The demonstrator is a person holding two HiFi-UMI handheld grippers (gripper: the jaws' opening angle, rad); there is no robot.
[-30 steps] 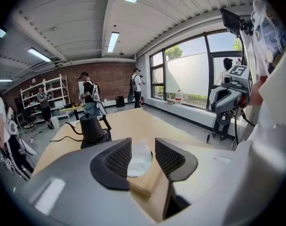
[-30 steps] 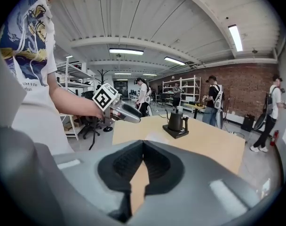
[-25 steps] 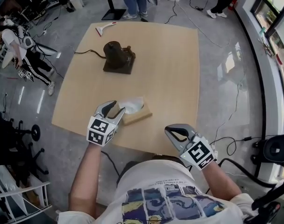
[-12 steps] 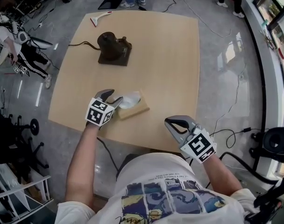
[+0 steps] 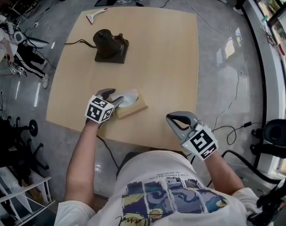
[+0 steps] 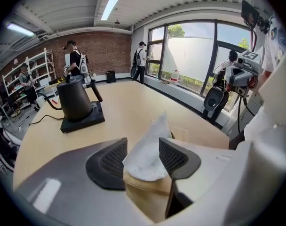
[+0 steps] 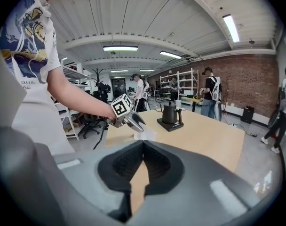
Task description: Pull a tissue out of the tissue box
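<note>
- Left gripper (image 5: 114, 97) is standing open around the tissue (image 6: 147, 154) in the box (image 5: 133, 110) by the table's (image 5: 171, 69) near edge.
- Right gripper (image 5: 171, 122) is hovering closed and empty.

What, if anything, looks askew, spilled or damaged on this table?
Nothing spilled or damaged. Only the tissue box lies askew to the edge of the table; its tissue stands between the open jaws of the left hand-held gripper.

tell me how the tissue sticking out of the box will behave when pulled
The tissue stands in a thin, creased peak between the left gripper's open fingers, so it will likely be floppy and crumple when pinched. It looks nearly weightless. The tissue box has nothing holding it down, so it may lift or slide along.
</note>
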